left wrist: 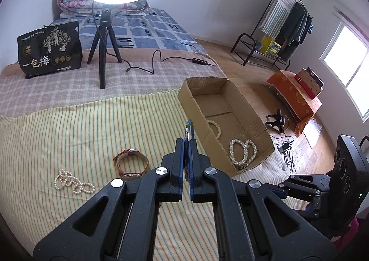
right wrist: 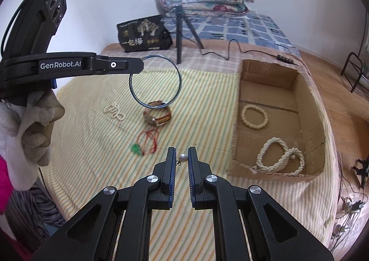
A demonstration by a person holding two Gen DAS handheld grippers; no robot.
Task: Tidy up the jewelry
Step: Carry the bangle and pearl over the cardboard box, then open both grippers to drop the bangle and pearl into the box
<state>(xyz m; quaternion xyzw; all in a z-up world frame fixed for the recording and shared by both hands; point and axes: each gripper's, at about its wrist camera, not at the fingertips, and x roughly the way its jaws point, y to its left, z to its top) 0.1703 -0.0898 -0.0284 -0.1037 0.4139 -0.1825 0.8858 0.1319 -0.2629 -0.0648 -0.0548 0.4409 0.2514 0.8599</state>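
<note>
Striped bed cover point(right wrist: 207, 104), cardboard box point(right wrist: 309, 99) holding pearl bracelets point(right wrist: 254, 116), left gripper point(left wrist: 186, 140) fingers pinching a bangle point(right wrist: 155, 81), right gripper point(right wrist: 182, 156) fingers slightly spread around a pearl earring point(right wrist: 183, 158).

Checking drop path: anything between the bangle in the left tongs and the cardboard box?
Nothing visible. The left tongs hold the bangle in the air above the striped cloth; the watch lies below it. The space toward the cardboard box looks open, though the near box wall must be cleared.
</note>
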